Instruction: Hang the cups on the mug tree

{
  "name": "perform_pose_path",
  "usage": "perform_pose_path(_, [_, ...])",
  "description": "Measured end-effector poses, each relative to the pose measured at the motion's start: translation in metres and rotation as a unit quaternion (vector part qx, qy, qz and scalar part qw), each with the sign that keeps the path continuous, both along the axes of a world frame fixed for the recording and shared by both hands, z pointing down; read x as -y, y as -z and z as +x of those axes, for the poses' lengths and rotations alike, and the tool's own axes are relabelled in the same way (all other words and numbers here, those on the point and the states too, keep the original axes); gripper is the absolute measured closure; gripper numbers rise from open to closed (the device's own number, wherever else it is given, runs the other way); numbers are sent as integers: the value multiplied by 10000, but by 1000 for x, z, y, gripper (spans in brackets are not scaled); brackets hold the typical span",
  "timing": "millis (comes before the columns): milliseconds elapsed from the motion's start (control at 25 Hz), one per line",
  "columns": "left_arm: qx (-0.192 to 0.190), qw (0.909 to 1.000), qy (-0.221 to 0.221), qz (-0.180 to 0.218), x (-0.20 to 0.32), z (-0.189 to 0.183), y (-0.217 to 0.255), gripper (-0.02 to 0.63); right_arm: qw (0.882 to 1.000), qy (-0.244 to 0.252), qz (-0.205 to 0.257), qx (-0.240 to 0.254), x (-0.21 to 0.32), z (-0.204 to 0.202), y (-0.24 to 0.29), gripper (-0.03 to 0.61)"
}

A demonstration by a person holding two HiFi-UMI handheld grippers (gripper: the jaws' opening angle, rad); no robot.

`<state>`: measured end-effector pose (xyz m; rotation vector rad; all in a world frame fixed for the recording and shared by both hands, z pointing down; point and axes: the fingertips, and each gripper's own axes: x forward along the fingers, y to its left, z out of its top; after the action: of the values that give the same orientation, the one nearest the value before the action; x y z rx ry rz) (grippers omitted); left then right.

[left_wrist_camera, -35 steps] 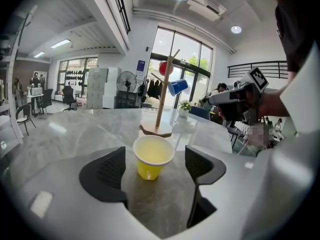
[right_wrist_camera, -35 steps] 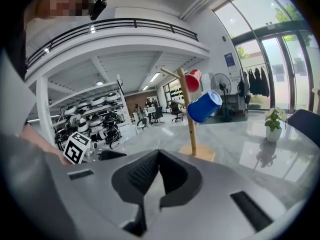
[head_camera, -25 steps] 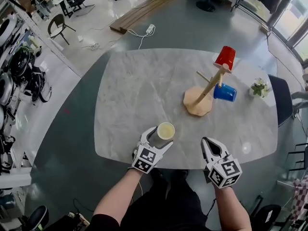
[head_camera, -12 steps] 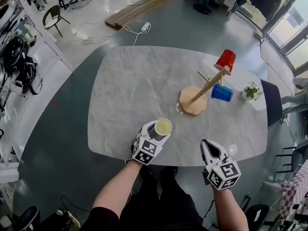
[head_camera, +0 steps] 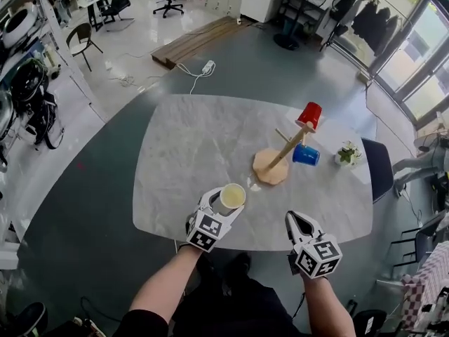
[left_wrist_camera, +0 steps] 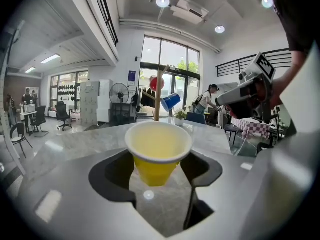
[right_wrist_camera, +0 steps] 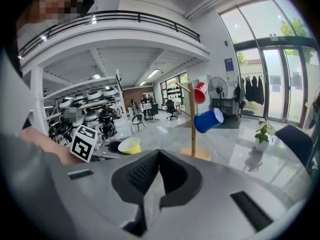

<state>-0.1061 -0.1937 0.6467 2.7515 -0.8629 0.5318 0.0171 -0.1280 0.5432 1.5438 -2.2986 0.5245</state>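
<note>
The yellow cup [head_camera: 232, 195] is riding in the left gripper [head_camera: 226, 201], its jaws having just been closing on it, still well short of the tree [head_camera: 286, 150] bearing a red cup [head_camera: 309, 115] and a blue cup [head_camera: 306, 154], while only the right gripper [right_wrist_camera: 159, 156]'s own view is showing its jaws pressed together, empty.

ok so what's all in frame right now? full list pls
table: 1, grey marble, centre
mug tree: 1, wooden, right part of the table
red cup: 1, red, on the mug tree's top
blue cup: 1, blue, hung on a lower peg
yellow cup: 1, yellow, upright over the table's near edge
potted plant: 1, green, table's right edge
wooden board: 1, brown, floor beyond the table
power strip: 1, white, floor near the board
left gripper: 1, grey-white, jaws just closing, gripping the yellow cup
right gripper: 1, grey-white, near edge, shut, empty
</note>
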Motion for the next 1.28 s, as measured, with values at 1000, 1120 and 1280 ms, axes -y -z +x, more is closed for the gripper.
perform_pose_path(1000, [-88,9976,604,337,53,-2,113,316,9961,440,629,434,68,21,44,566])
perform_pose_path(1120, [-133,9967,727,342,64,11,124,316,9945,566,698,540,76,32,51,566])
perform_pose_path(1280, [-134,9958,814,396,80,29,144,316,9926,714,688,697,86,47,54,566])
